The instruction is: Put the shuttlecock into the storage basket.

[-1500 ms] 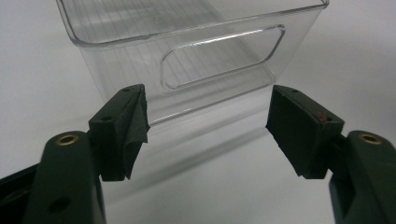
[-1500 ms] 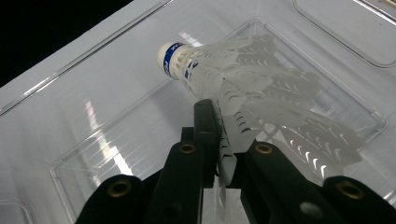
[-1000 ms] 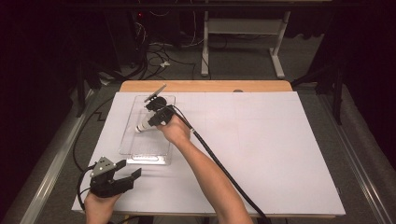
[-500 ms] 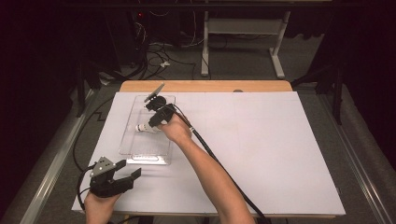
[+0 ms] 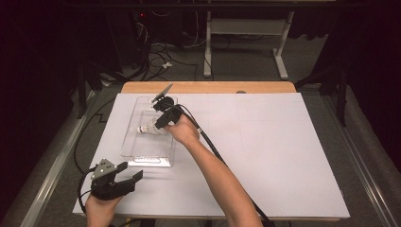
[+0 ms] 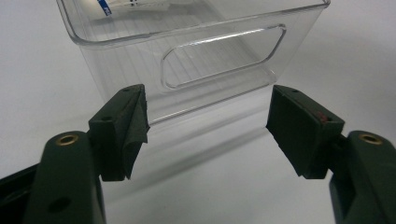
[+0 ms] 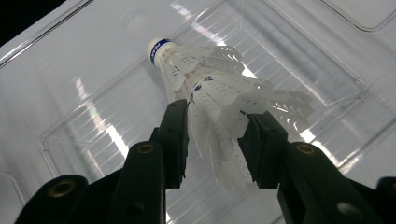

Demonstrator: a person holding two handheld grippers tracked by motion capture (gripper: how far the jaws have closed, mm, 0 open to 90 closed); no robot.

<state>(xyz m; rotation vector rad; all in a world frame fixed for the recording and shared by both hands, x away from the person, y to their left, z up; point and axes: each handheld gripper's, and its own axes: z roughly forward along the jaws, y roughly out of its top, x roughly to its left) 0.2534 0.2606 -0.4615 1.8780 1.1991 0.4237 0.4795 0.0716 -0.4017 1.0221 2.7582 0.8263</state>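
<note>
The left gripper (image 5: 124, 178) rests at the near left corner of the white table (image 5: 283, 156), jaws spread wide and grasping nothing, just short of the clear bin's (image 5: 142, 156) near wall. Farther in, the right gripper (image 7: 215, 135) reaches into the bin, jaws clenched on the feathered skirt of the shuttlecock (image 7: 210, 93), whose cork tip points left.

Clear bin (image 5: 148, 152) walls block low entry at frame left; open top, bare white table (image 5: 283, 156) at right.
</note>
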